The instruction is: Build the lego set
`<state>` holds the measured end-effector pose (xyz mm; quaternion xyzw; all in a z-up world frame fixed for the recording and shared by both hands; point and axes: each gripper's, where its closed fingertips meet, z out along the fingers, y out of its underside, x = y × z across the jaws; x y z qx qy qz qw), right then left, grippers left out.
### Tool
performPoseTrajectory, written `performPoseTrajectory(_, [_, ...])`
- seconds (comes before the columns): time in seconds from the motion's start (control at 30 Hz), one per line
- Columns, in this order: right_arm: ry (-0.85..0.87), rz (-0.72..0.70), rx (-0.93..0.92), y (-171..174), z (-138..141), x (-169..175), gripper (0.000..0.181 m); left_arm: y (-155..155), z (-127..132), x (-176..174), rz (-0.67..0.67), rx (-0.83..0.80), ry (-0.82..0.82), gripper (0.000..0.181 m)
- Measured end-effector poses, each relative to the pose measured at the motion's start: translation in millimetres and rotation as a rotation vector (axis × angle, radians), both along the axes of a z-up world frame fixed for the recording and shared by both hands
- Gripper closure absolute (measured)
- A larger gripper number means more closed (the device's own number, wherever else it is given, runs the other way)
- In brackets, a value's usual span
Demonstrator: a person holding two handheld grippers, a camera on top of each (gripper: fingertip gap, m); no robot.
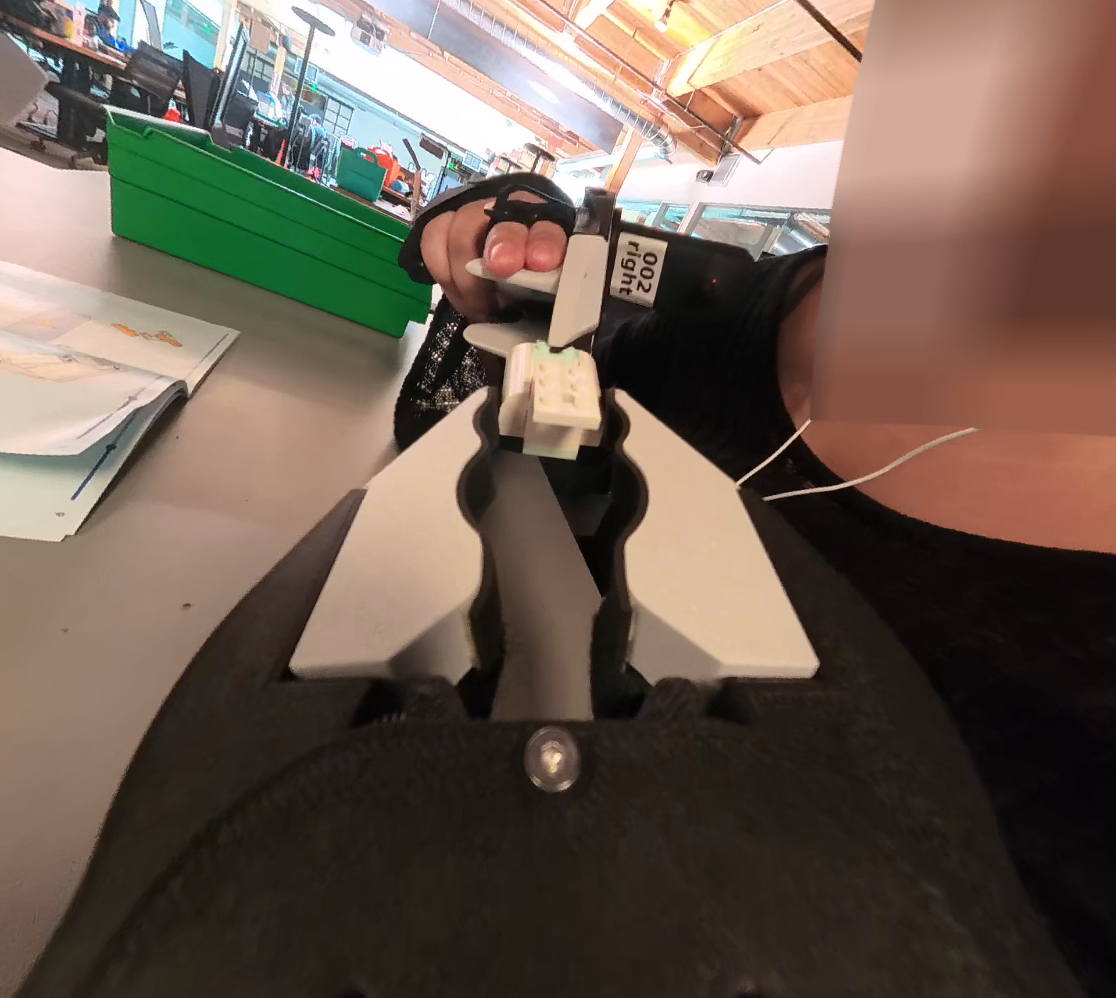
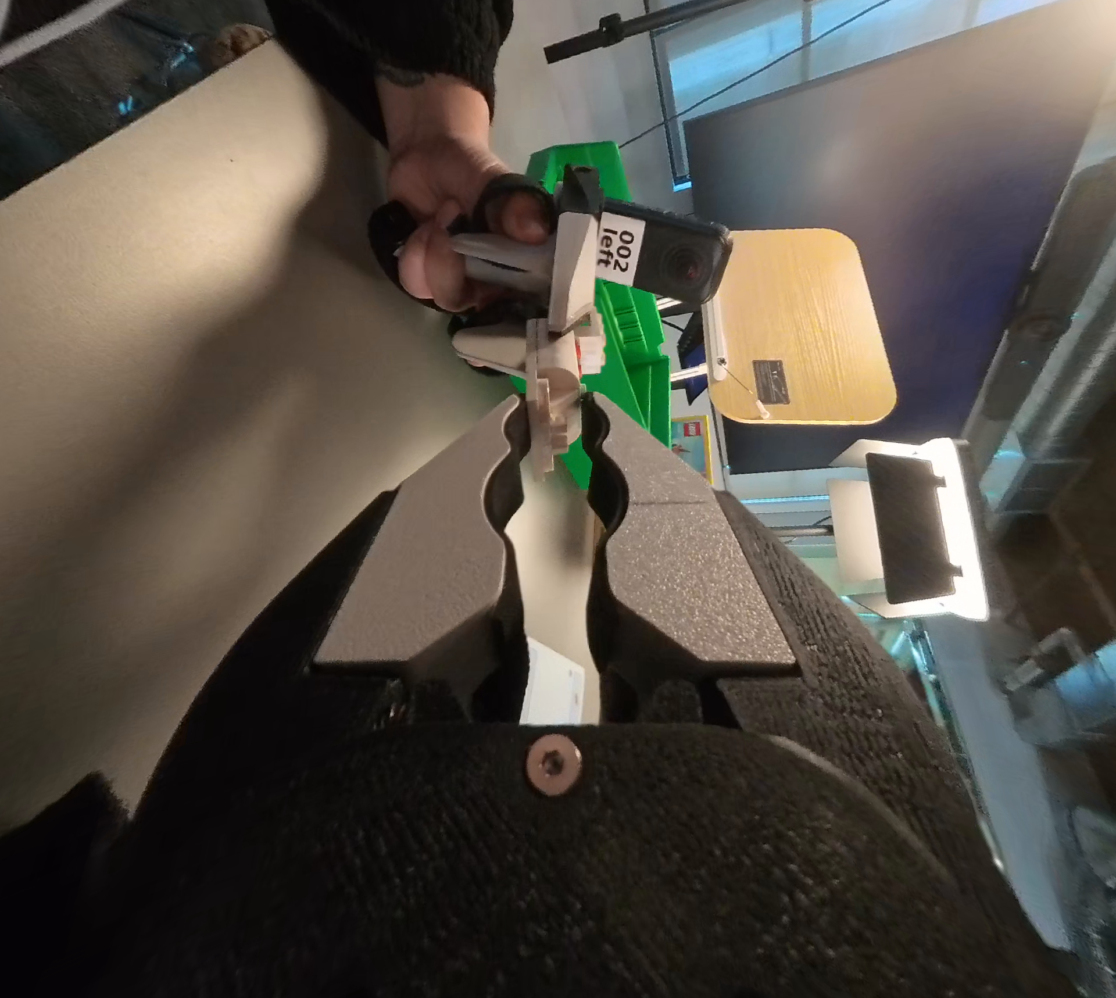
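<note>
Above the grey desk (image 1: 253, 486), held up in front of the person's dark top, sits the small white studded lego assembly (image 1: 552, 395), a stack of a few white plates and bricks with a pale green layer underneath. The left gripper (image 1: 549, 413) has its jaws clamped on the sides of this assembly. The right gripper (image 2: 552, 419) meets it from the other end; in the right wrist view its jaws are closed onto a thin tan-looking plate edge of the same cluster (image 2: 552, 395), and in the left wrist view its white fingertip (image 1: 574, 317) presses down at the far studs. I judge this to be a pressing or seating step, one piece going onto the sub-assembly.

Progress looks early to middling: only this small cluster is joined, and no larger model shows anywhere. The open paper instruction booklet (image 1: 90, 383) lies flat on the desk to the left, well apart from the grippers. The stacked green plastic trays (image 1: 259, 226) stand farther back on the desk; their contents are hidden, so how many pieces remain cannot be told.

Nothing stands between the two grippers. The likely trouble is crowding: both sets of jaws grip one tiny piece, leaving little room for fingers to press without slipping.
</note>
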<state>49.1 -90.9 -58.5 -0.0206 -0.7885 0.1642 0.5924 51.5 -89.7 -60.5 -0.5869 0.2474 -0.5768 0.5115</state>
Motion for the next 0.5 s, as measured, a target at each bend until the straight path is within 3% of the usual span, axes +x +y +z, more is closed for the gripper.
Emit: performPoseTrajectory(0.5, [-0.057,-0.001,-0.027,2.7,-7.7,2.1,0.166,2.5,-9.4,3.3,-0.010,-0.026,0.045,0.148])
